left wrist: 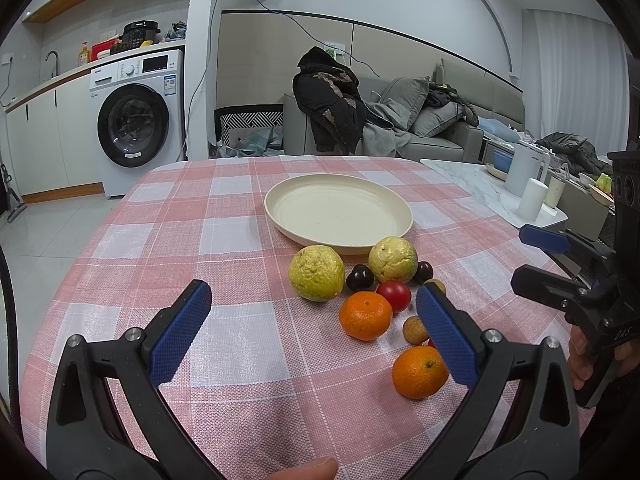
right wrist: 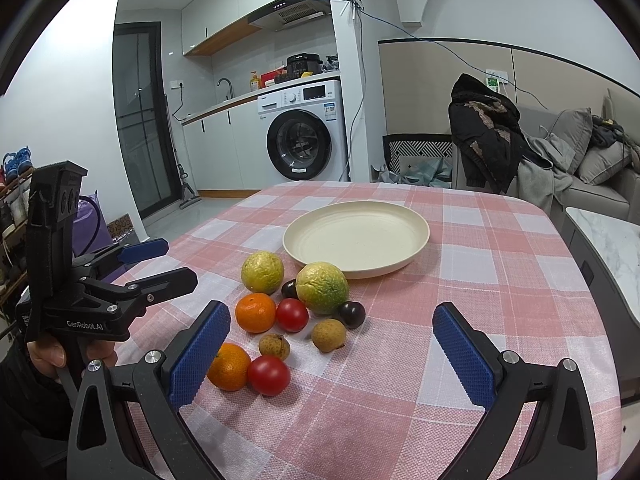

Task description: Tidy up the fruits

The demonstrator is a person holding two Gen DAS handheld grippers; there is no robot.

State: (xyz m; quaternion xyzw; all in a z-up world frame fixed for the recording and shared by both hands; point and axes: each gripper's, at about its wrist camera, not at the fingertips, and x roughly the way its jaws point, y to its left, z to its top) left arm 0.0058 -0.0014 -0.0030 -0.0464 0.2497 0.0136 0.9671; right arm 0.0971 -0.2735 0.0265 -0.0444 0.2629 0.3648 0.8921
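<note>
Fruits (right wrist: 296, 312) are lying clustered on the checked surface (right wrist: 460, 280) just near of an empty cream plate (right wrist: 356, 236), while left tongs (left wrist: 312, 320) and right tongs (right wrist: 332, 340) are hovering spread, gripping nothing.

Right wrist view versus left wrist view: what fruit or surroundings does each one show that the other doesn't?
Only the right wrist view shows the near tomato whole, both longans, and the dark glass door.

Only the left wrist view shows the marble side table with a white kettle and cups.

Both show the empty cream plate, two green-yellow fruits, two oranges, two dark plums, the checked tablecloth, the washing machine, and both grippers open: left, right.
</note>
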